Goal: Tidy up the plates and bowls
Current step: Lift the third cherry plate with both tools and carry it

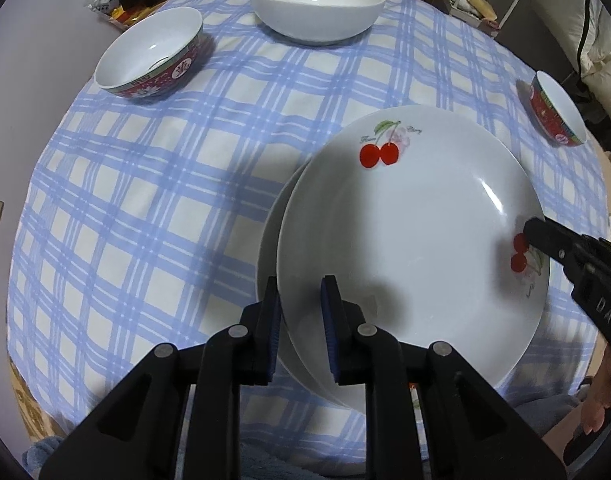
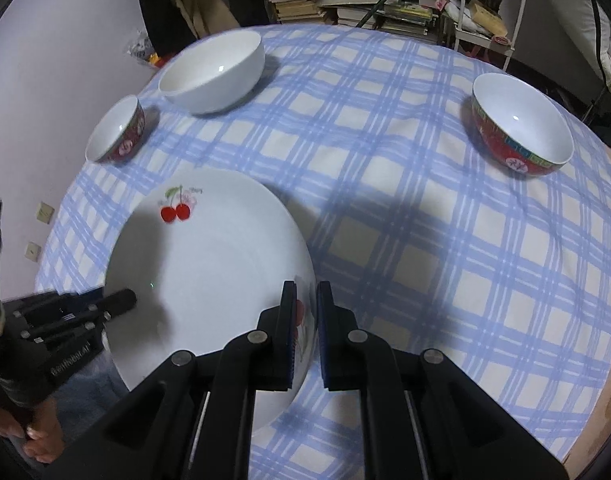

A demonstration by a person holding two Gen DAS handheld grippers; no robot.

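While both grippers pinch opposite rims of the cherry plate, left gripper and right gripper, it sits over a second plate near the tablecloth's front edge. Glazed, stiff, slippery, breakable: rims are the hold. Two plates, three bowls.

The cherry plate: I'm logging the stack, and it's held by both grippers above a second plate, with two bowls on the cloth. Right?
Not two bowls: the right wrist view shows three, a white bowl and two red-patterned bowls. The rest stands.
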